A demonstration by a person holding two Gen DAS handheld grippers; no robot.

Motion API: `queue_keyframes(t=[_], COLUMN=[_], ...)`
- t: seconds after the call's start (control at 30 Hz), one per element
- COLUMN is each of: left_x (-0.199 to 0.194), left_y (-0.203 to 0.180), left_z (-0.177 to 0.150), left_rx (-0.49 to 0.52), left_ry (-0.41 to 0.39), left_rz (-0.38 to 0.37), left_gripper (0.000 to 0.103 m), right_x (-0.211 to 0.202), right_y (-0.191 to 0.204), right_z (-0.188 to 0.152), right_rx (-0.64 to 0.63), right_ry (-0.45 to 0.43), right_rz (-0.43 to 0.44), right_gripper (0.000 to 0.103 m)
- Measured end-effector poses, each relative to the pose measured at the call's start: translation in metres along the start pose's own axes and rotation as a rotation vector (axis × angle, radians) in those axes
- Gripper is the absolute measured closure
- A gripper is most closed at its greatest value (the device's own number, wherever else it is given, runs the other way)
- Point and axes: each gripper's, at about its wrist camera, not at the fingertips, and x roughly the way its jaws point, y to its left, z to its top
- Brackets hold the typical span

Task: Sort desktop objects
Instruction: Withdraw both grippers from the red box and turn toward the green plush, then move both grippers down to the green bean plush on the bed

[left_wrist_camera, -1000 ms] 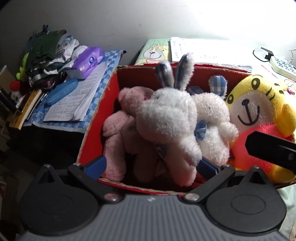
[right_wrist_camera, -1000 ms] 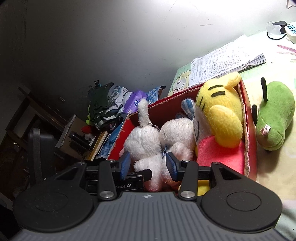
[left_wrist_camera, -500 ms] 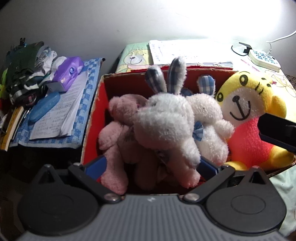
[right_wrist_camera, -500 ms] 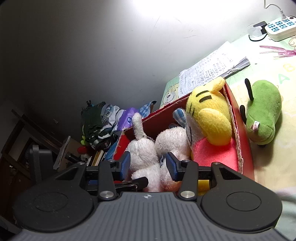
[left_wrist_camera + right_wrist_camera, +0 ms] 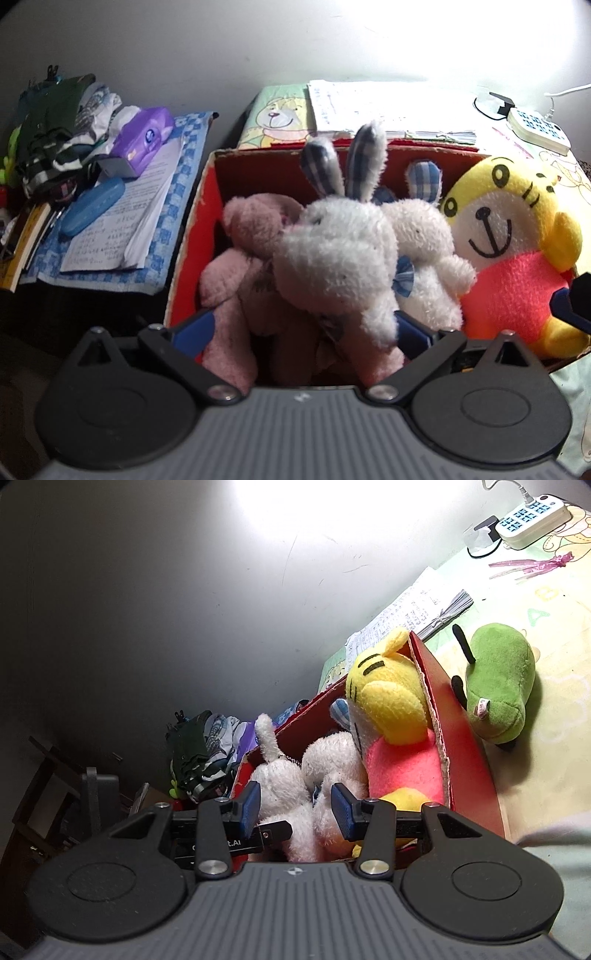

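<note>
A red cardboard box [image 5: 192, 236] holds a pink bear [image 5: 255, 229], a white rabbit [image 5: 340, 258] with checked ears, a second white rabbit [image 5: 421, 236] and a yellow tiger [image 5: 495, 229]. My left gripper [image 5: 303, 330] hovers at the box's near edge. Its jaws stand wide, with the bear's and the rabbit's legs between the pads, and no squeeze shows. One finger [image 5: 576, 299] of my right gripper pokes in beside the tiger. In the right wrist view my right gripper [image 5: 295, 808] is half open and holds nothing. A green plush [image 5: 498, 679] lies on the mat outside the box wall [image 5: 465, 760].
A stack of papers [image 5: 388, 107] and a white power strip [image 5: 539, 129] lie behind the box, by the wall. To the left, a lower table bears a checked cloth, a notebook [image 5: 129, 218], a blue case [image 5: 92, 210], a purple pack [image 5: 144, 140] and bundled clothes [image 5: 62, 125].
My right gripper has rolled and drawn back: its finger has slid towards the right edge of the left wrist view. The plush toys keep their places in the box.
</note>
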Motion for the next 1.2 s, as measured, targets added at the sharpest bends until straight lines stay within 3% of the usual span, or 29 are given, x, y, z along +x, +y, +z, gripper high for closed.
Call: queue_keyframes(t=[0.37,0.67,0.8,0.9,1.03,1.13,1.2], left_x=[-0.018,-0.024,-0.037,-0.042,-0.048,-0.046,-0.042], left_y=[-0.028,-0.047,-0.047,-0.053,-0.074,-0.096,-0.108], left_z=[0.002,-0.003,-0.007,-0.005,-0.003,-0.001,0.0], left_rx=[-0.115,-0.202,-0.243,-0.226,-0.165,-0.085,-0.039], left_ry=[-0.02,-0.025,-0.082,-0.103,-0.153,-0.165,-0.155], left_rz=[0.078,0.091,-0.009,-0.101,-0.238,-0.303,-0.341], left_gripper=[0.003,0.002,0.002,0.001,0.001,0.001,0.001], right_x=[-0.028,-0.037,-0.041,-0.047,-0.052,-0.051,-0.047], right_y=[-0.023,-0.054,-0.066,-0.083,-0.113,-0.125,-0.126], right_z=[0.046,0.059,0.066,0.073,0.081,0.084,0.087], right_rx=[-0.061,-0.035,-0.02,0.014,0.102,0.083,0.058], right_ry=[0.039,0.115,0.115,0.084,0.055,0.046,0.041], right_rz=[0.163,0.204,0.215,0.164,0.014,-0.102,-0.121], right_gripper=[0.057,0.057,0.057,0.057,0.057,0.057,0.057])
